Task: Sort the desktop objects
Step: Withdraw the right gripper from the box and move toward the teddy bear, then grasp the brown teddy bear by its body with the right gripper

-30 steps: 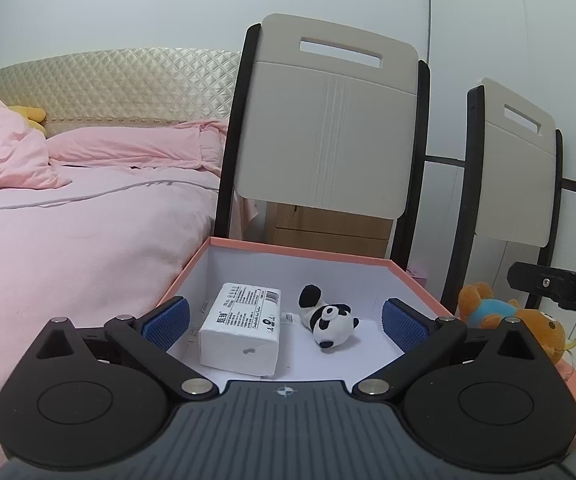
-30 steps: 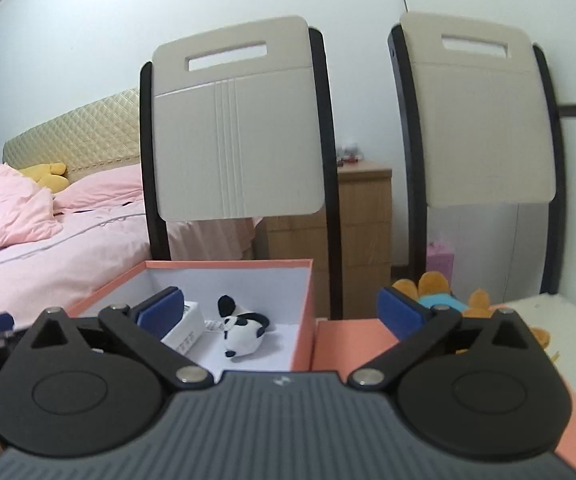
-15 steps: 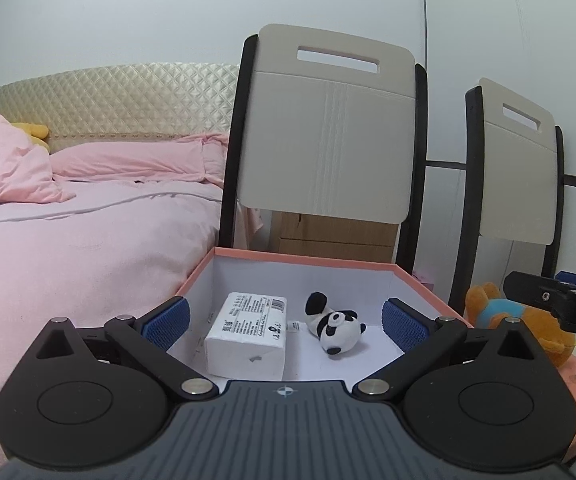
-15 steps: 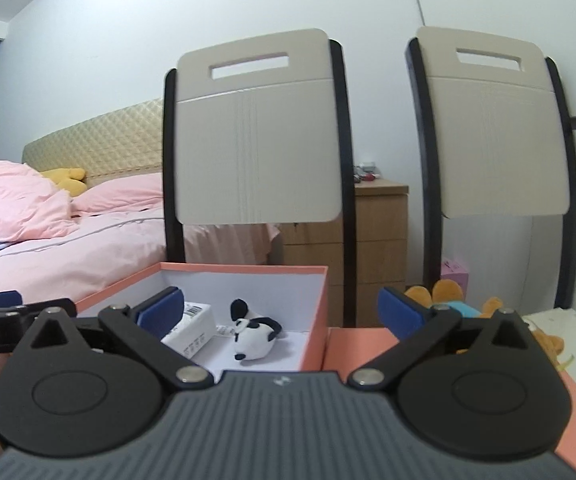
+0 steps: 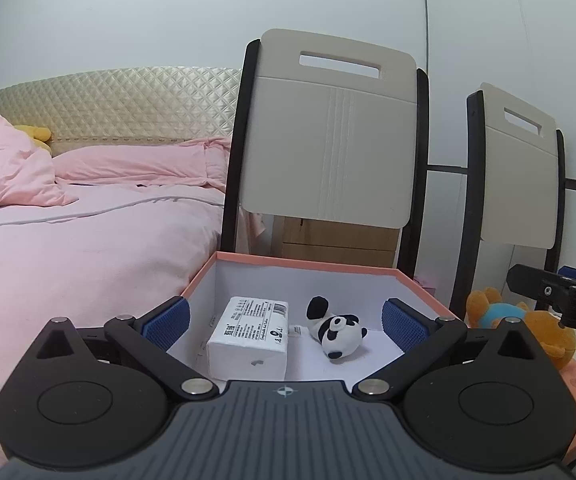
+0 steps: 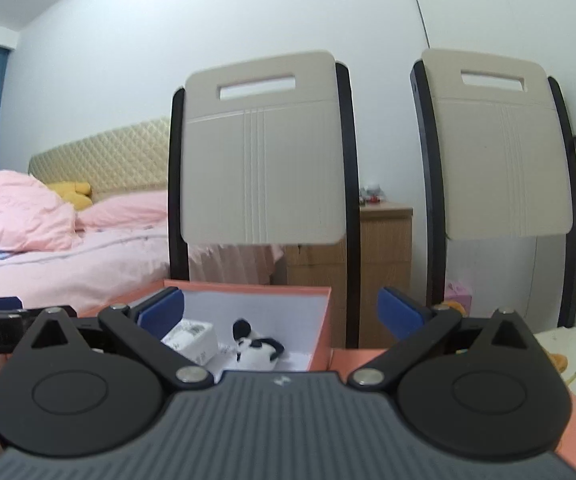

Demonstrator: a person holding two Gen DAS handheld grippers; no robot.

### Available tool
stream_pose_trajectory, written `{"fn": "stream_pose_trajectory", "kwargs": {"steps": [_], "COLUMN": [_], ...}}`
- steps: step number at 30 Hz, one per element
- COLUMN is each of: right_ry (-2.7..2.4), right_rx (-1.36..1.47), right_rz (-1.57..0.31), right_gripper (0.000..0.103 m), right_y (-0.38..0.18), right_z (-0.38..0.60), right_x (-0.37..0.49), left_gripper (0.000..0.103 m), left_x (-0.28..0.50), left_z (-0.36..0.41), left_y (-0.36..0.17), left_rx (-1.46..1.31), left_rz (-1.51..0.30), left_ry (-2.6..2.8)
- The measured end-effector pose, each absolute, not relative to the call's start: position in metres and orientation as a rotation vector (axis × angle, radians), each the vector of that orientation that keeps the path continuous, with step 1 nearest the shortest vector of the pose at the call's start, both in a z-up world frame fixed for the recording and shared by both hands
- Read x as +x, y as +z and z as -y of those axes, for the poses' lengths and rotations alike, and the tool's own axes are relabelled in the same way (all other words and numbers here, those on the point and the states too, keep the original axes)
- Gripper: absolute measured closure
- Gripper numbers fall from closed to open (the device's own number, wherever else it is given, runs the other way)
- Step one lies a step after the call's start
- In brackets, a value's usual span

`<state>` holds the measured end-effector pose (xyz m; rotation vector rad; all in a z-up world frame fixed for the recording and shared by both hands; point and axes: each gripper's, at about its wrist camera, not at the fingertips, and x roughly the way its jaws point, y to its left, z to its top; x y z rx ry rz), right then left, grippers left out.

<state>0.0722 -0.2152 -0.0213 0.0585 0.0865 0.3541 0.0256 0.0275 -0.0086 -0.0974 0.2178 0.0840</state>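
from the left wrist, the left gripper (image 5: 283, 322) hangs over the near edge of the box (image 5: 308, 266), its blue pads spread wide and holding nothing. inside lie a tissue pack (image 5: 249, 336) and, just to its right, a panda (image 5: 338, 330) on its side. an orange plush (image 5: 528, 326) sits outside the box to the right.

from the right wrist, the right gripper (image 6: 279, 312) is spread apart too, empty. the box (image 6: 320, 328) lies ahead to the left, with the pack (image 6: 193, 340) and panda (image 6: 255, 350) inside.
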Motion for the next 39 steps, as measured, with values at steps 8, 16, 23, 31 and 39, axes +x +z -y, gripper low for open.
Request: {"fn": "stream_pose_trajectory", "kwargs": {"steps": [8, 16, 23, 31, 39], "right_ry": [0.349, 0.342, 0.290, 0.100, 0.036], "right_rx": [0.035, 0.054, 0.058, -0.007, 0.062], "right_rz": [-0.096, -0.105, -0.081, -0.045, -0.329], "right_gripper": [0.000, 0.000, 0.000, 0.000, 0.000], "right_y": [-0.023, -0.023, -0.018, -0.024, -0.048], "right_z": [0.216, 0.221, 0.234, 0.281, 0.344], "right_x": [0.073, 0.075, 0.074, 0.096, 0.172], "left_gripper": [0.000, 0.000, 0.000, 0.000, 0.000], "left_x": [0.023, 0.023, 0.023, 0.023, 0.023], "left_z": [-0.026, -0.026, -0.026, -0.026, -0.024], "left_y": [-0.009, -0.010, -0.010, -0.007, -0.009], "left_rx": [-0.099, -0.095, -0.096, -0.106, -0.104], "left_rz": [-0.213, -0.220, -0.226, -0.231, -0.245], "left_ry": [0.076, 0.069, 0.063, 0.045, 0.029]}}
